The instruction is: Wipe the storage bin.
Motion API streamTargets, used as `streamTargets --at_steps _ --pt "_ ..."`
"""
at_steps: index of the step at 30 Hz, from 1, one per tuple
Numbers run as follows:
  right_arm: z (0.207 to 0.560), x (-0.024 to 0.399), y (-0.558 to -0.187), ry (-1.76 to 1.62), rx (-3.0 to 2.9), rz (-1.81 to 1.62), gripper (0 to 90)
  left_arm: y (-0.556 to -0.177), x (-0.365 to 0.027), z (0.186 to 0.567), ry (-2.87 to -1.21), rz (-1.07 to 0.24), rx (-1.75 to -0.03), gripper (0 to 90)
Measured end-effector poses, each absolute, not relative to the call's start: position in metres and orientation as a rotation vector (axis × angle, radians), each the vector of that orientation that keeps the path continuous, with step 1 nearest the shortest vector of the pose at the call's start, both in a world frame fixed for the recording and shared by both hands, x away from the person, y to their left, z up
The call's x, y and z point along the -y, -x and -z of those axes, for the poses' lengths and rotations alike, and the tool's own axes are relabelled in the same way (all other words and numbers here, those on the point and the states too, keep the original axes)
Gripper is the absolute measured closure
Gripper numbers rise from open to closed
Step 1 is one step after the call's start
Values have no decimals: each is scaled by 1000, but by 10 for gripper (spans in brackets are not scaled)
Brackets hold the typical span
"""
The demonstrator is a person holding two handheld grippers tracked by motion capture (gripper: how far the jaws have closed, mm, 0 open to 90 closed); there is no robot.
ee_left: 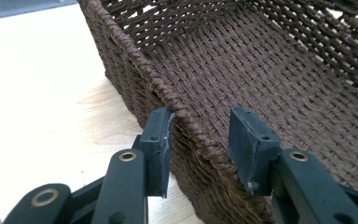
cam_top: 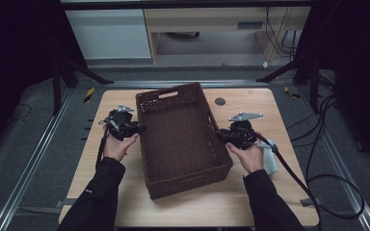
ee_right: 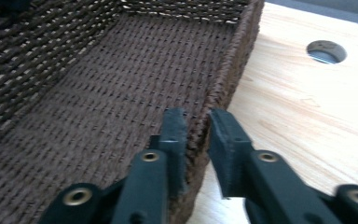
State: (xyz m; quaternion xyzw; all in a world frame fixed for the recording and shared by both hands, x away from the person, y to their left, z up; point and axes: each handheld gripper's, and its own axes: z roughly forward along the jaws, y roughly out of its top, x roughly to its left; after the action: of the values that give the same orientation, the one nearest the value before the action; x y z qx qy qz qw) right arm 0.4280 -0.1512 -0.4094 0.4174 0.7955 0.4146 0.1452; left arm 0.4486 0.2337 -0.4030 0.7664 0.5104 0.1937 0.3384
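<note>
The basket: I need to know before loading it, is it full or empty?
Empty. The basket sits upright on the table, and the high view and both gripper views show bare woven floor inside.

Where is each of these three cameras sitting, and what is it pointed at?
High view: above the person's side, looking forward and down at the table, basket, both forearms and hands.
Left gripper view: rides the left gripper, its fingers open astride the basket's rim.
Right gripper view: rides the right gripper, fingers nearly closed around the opposite rim; a table hole beyond.
All three share the basket.
</note>
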Motion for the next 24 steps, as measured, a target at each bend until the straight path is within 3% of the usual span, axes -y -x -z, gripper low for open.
streamTargets --at_steps 13,18,24 --pt "404 145 -399 -1164 -2348 -1167 749 -408 -228 399 -2056 -529 -1278 545" --pt "400 148 -401 -1154 -2300 -1189 668 -409 -229 409 -2052 -473 -1289 582" --pt "398 149 -412 -1171 -2252 -1187 619 -421 -228 413 -2076 -495 -1302 616"
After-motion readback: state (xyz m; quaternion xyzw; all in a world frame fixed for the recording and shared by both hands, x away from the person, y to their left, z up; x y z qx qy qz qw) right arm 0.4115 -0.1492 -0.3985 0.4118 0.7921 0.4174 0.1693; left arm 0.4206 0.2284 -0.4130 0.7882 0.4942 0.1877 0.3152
